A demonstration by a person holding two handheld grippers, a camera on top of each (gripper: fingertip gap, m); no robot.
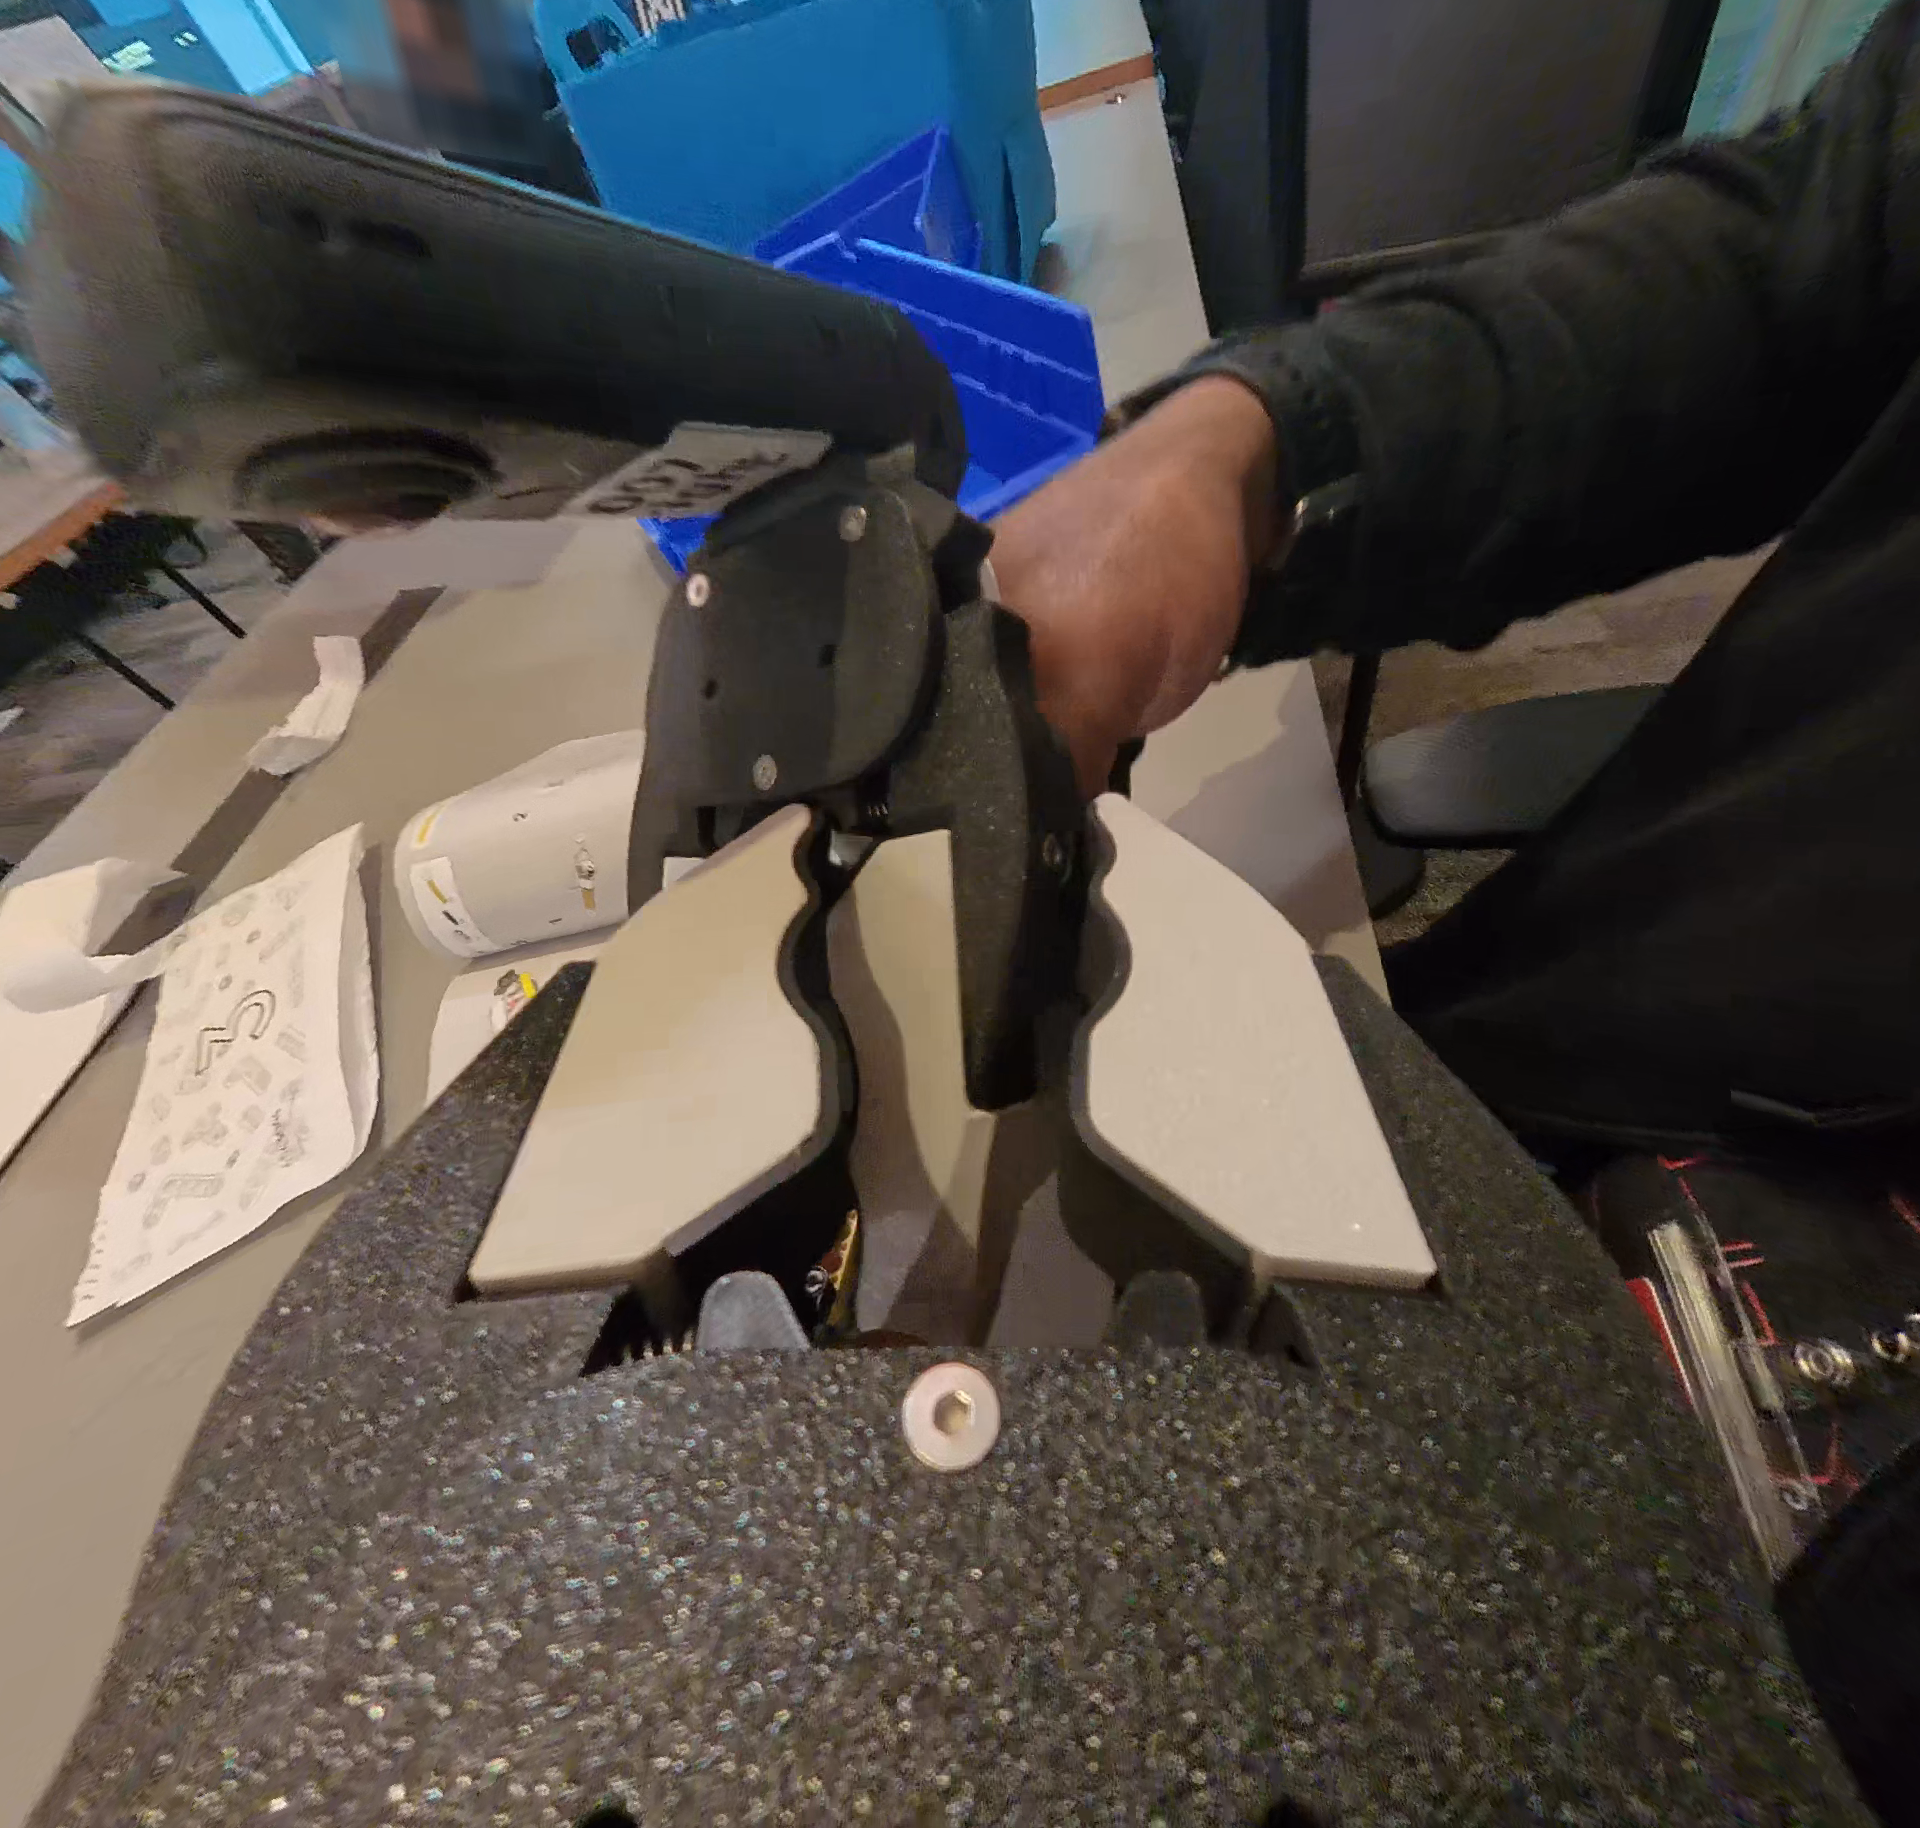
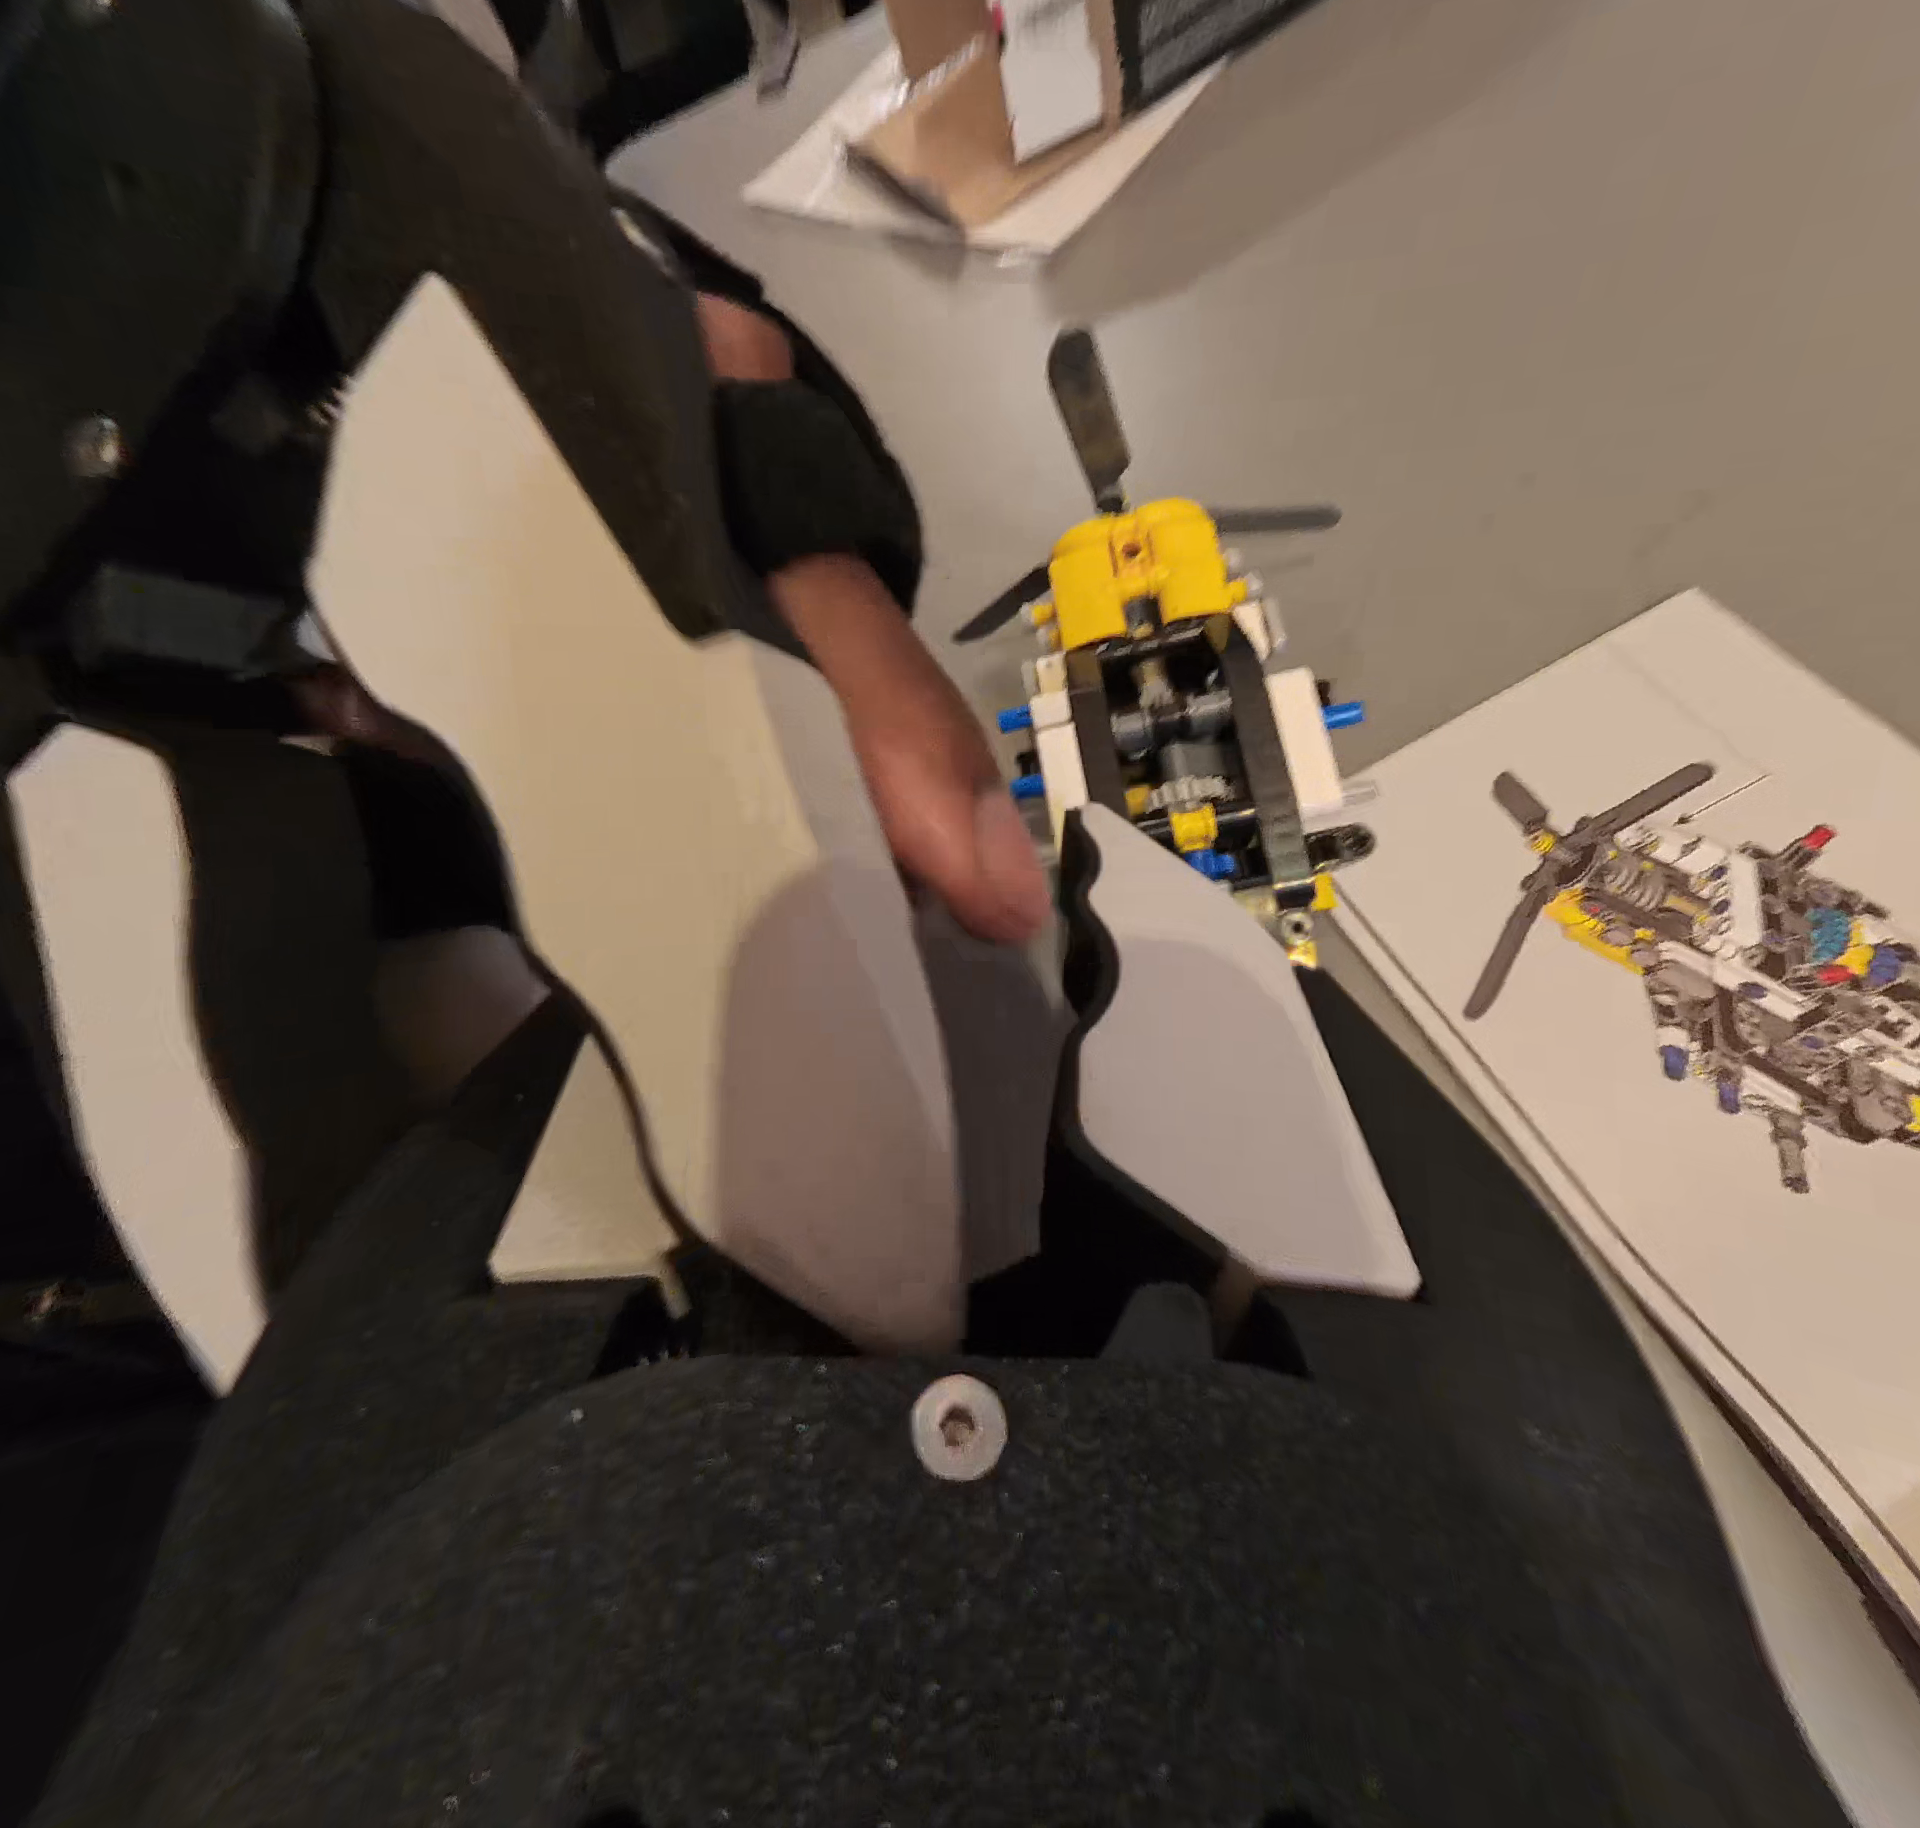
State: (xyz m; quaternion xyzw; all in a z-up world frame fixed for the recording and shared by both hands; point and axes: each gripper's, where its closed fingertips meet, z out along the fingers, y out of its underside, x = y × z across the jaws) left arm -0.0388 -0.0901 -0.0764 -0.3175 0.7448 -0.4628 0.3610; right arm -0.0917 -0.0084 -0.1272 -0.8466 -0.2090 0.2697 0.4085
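— What sits on the left?
— A white pouch (image 1: 520, 859) on the table (image 1: 499, 656), a blue bin (image 1: 987, 344) behind; its contents are hidden.
— The grippers?
— Left gripper (image 1: 951, 843) stands apart around the other tool's handle, pads not pressing. Right gripper (image 2: 1039, 905): cannot tell, near a toy helicopter (image 2: 1174, 698).

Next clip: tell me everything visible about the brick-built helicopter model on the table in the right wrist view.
The helicopter model is a partly built plastic brick model: yellow top block, white side panels, black straps down an open middle showing grey gears and shafts, blue pins sticking out at both sides. Dark grey rotor blades spread from behind the yellow block. It rests on the grey table, its near end at the edge of an open instruction booklet. A bare hand lies just left; contact is unclear.
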